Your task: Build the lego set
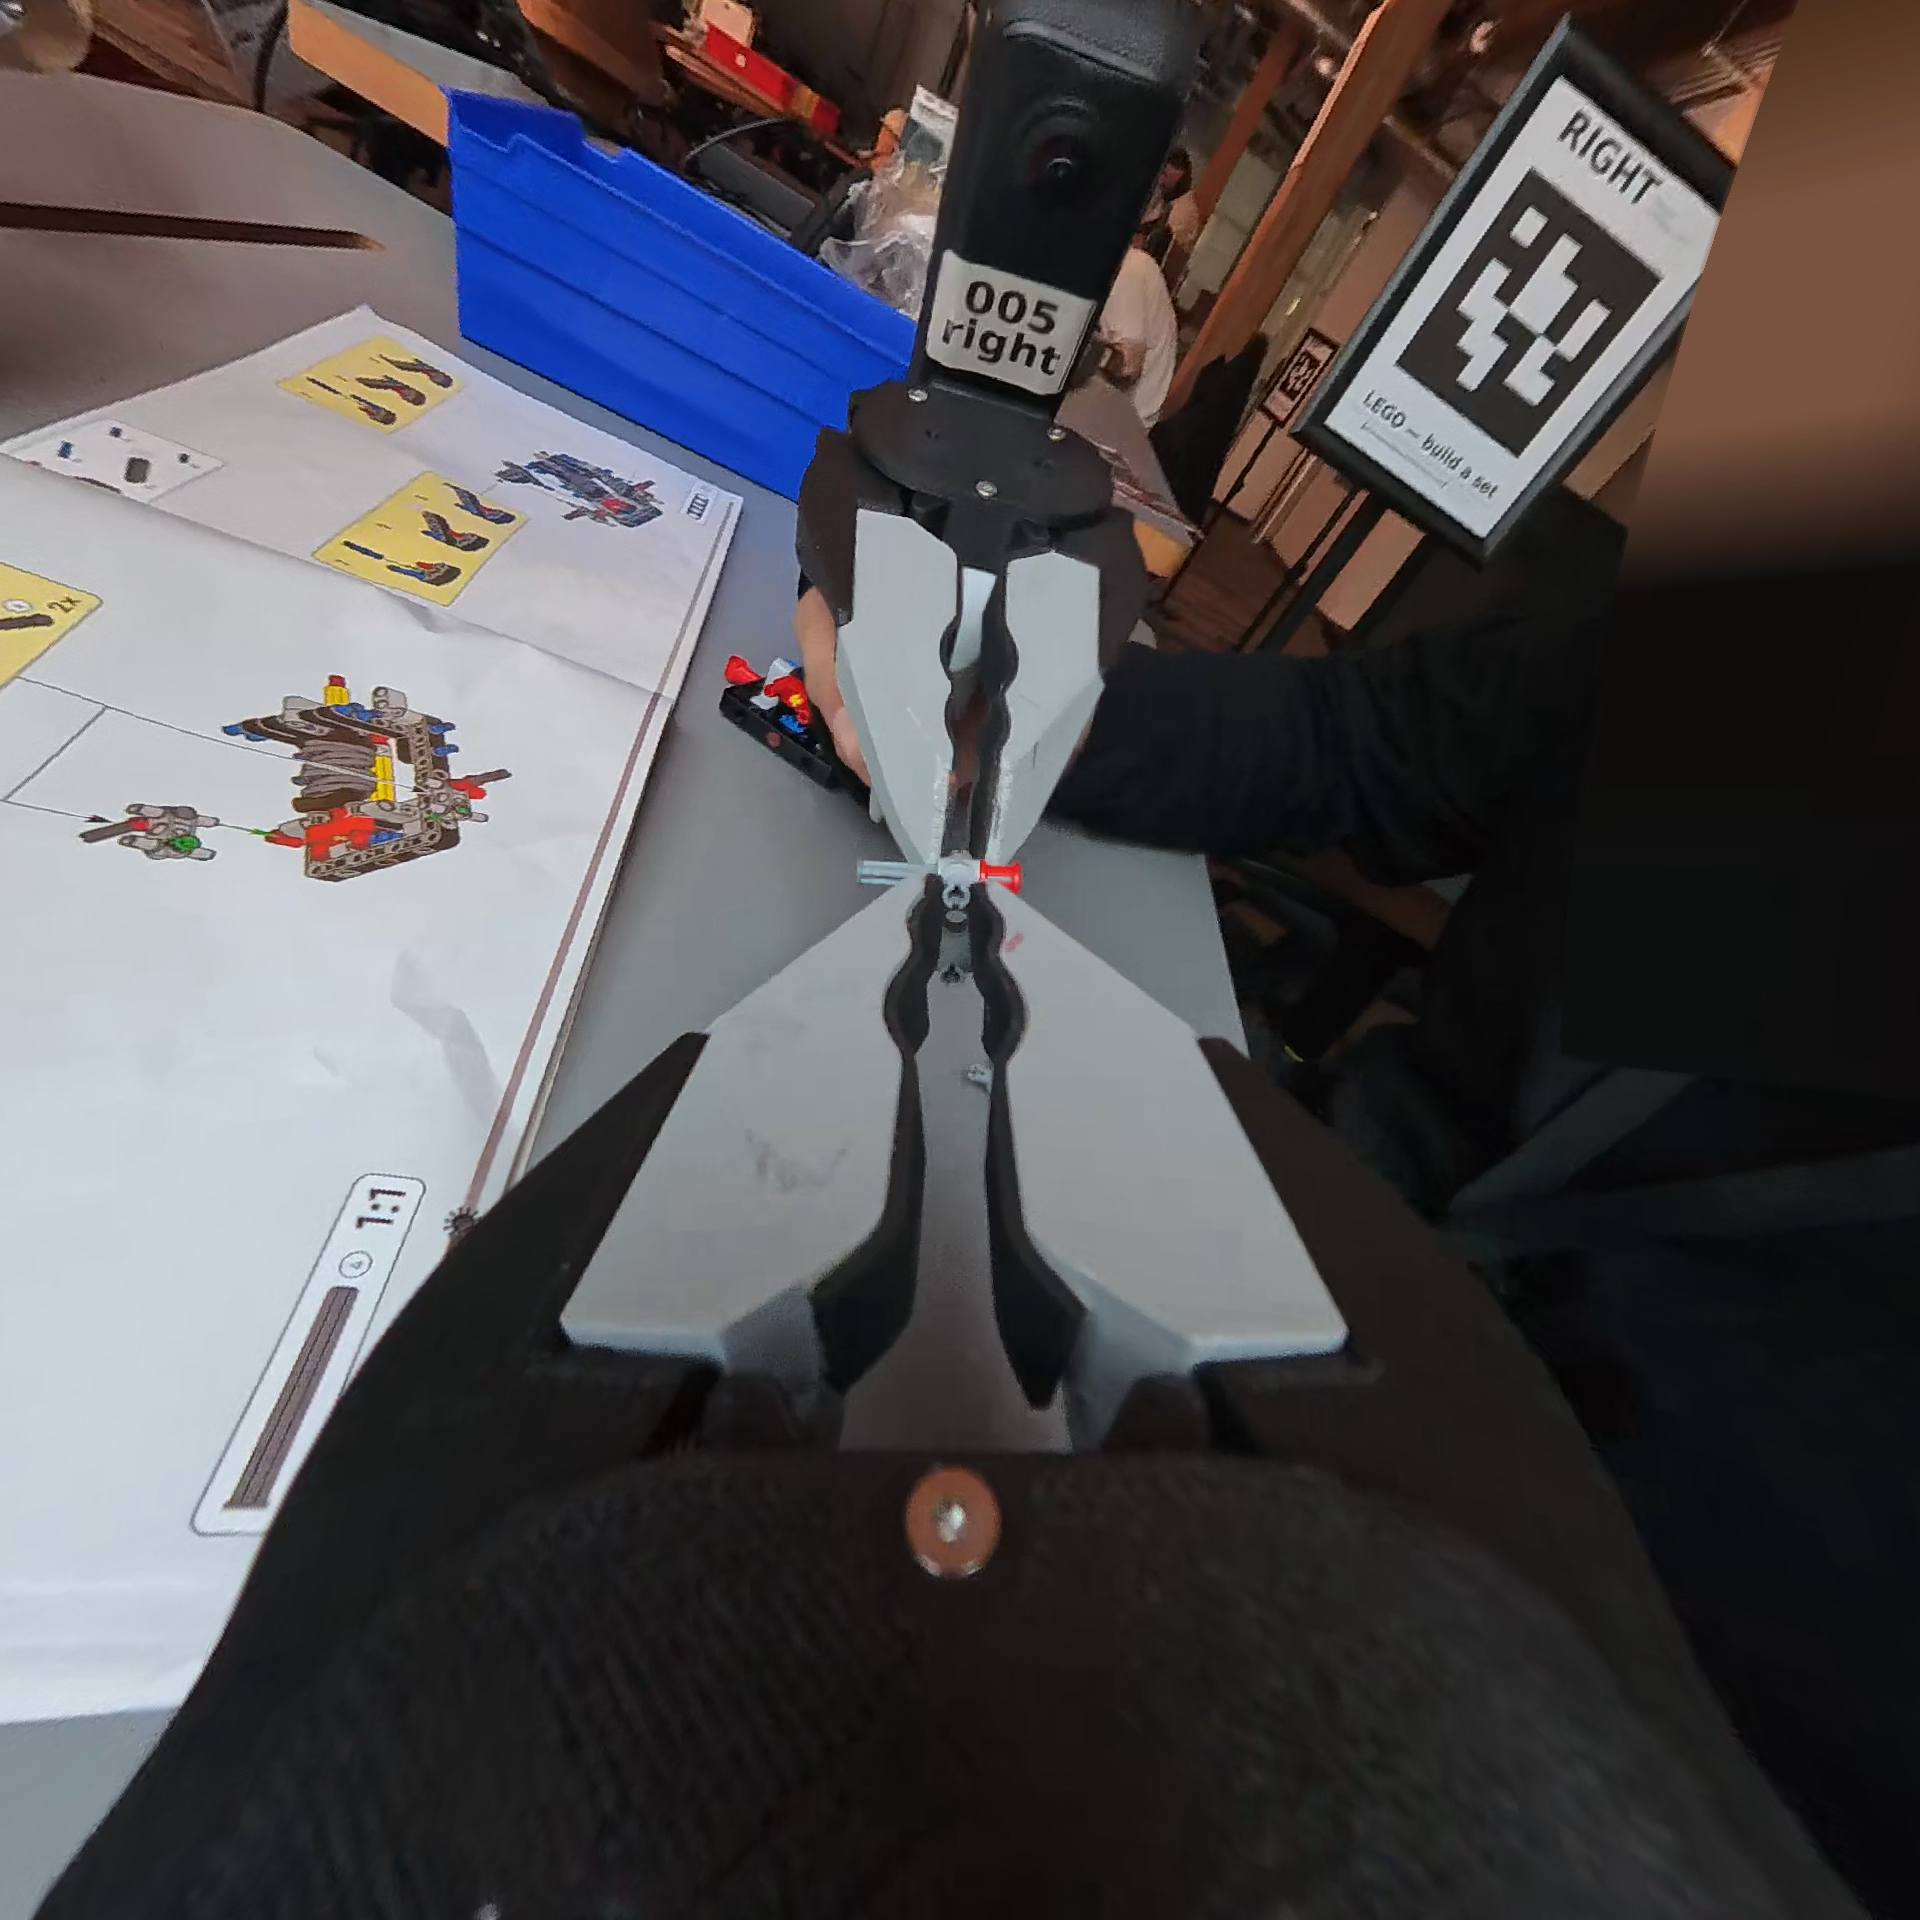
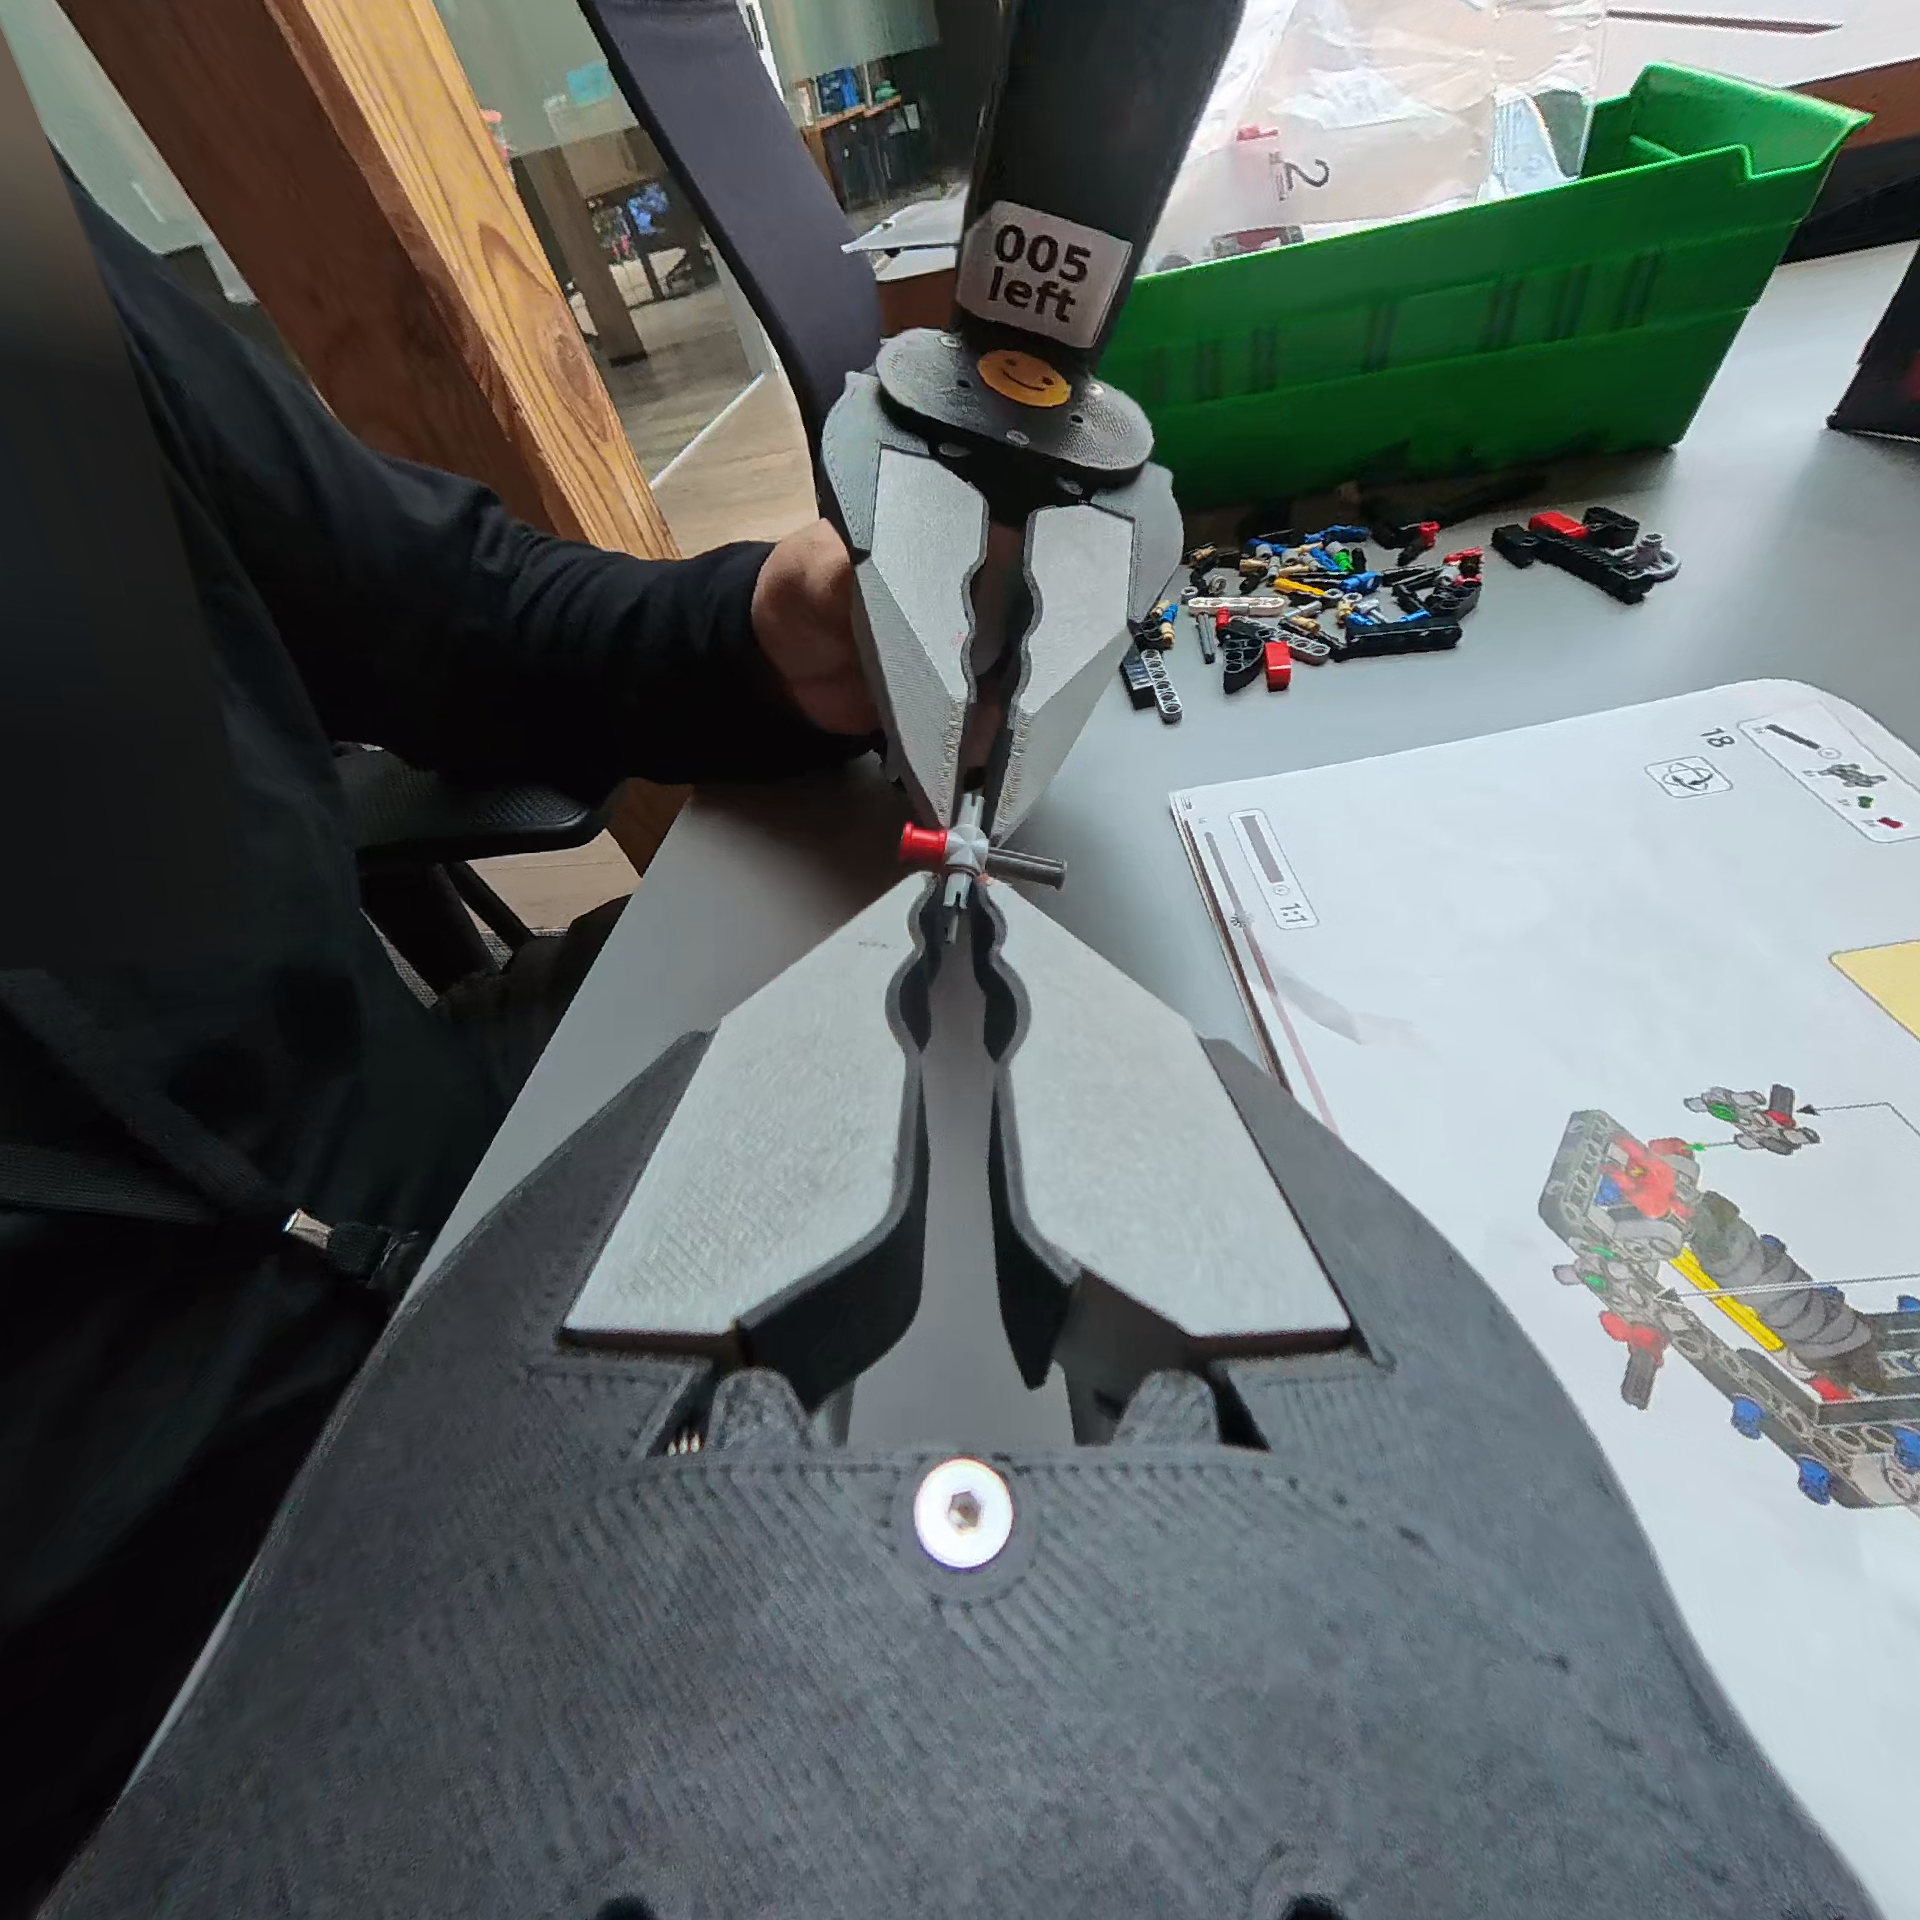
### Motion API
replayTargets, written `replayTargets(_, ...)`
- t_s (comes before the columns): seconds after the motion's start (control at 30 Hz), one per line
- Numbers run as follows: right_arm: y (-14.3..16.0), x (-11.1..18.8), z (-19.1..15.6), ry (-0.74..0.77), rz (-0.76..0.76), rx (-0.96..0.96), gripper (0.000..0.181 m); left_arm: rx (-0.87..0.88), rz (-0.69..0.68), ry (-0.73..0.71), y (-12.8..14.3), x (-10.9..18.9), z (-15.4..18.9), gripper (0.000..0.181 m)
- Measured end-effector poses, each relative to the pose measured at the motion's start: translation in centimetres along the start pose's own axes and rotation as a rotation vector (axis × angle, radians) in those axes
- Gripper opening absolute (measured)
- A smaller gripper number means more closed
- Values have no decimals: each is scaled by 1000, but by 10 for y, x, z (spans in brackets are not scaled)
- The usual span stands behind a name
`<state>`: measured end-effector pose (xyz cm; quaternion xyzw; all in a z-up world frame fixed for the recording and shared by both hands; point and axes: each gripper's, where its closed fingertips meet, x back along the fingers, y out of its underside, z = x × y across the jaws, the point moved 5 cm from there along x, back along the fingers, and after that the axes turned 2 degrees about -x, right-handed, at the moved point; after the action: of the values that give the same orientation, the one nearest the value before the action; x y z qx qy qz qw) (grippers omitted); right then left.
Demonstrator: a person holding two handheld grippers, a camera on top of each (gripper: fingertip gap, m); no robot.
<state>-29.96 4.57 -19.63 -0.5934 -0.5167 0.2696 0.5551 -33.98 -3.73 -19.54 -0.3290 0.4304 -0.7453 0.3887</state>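
Two claws meet tip to tip above the bench (image 1: 727, 935), and between them we hold one small sub-assembly (image 1: 940, 875): a light grey hub with a red pin on one side and grey axle stubs on the others. Our left claw (image 1: 951, 914) is pinched narrow on the stub pointing toward it, and our right claw (image 2: 956, 909) is pinched just as narrow on the opposite stub, so the piece hangs in the air near the bench edge. We judge that we are seating an axle into the hub; the next move calls for a straight, gentle push along the axle with both grips held steady. The claw faces are matt grey printed plastic with wavy black inner pads. Beside us the open instruction booklet (image 2: 1558, 987) lies flat, its paper creased. Farther off a loose heap of small parts (image 2: 1320, 613), glossy and many-coloured, rests near a ribbed green bin (image 2: 1455, 312), a partly built black frame (image 1: 779, 727) sits by the booklet, and a blue bin (image 1: 644, 281) stands behind.
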Motion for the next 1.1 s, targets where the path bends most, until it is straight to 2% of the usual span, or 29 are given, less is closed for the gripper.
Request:
replayTargets(0.03, 1, 0, 0, 5, -2, 6, 2, -3, -2, -7, 1, 0, 0, 2)
replayTargets(0.17, 0, 3, 4, 34, 8, -5, 27, -29, -5, -1, 1, -1, 2, 2)
replayTargets(0.27, 1, 3, 4, 25, 5, -18, 37, -61, -2, 7, 0, -3, 7, 2)
replayTargets(0.37, 2, 0, -3, -24, -1, 13, 20, -76, -22, -19, 1, -5, 5, 2)
replayTargets(0.53, 2, -2, -6, -2, -13, 54, 18, -74, -12, -45, 0, -3, 2, 2)
replayTargets(0.63, 4, -1, -2, 20, -19, 47, 5, -78, -21, -43, 2, -5, 3, 3)
replayTargets(0.83, 3, -1, 0, 17, -5, 0, 4, -44, 0, -39, 2, -5, 1, 2)
replayTargets(1.0, 2, -1, -3, 1, -12, 15, 4, 33, 15, 38, 3, -5, 1, 3)
replayTargets(1.1, 2, -1, -4, 7, -14, 39, 4, -7, 8, 27, 2, -5, 3, 3)
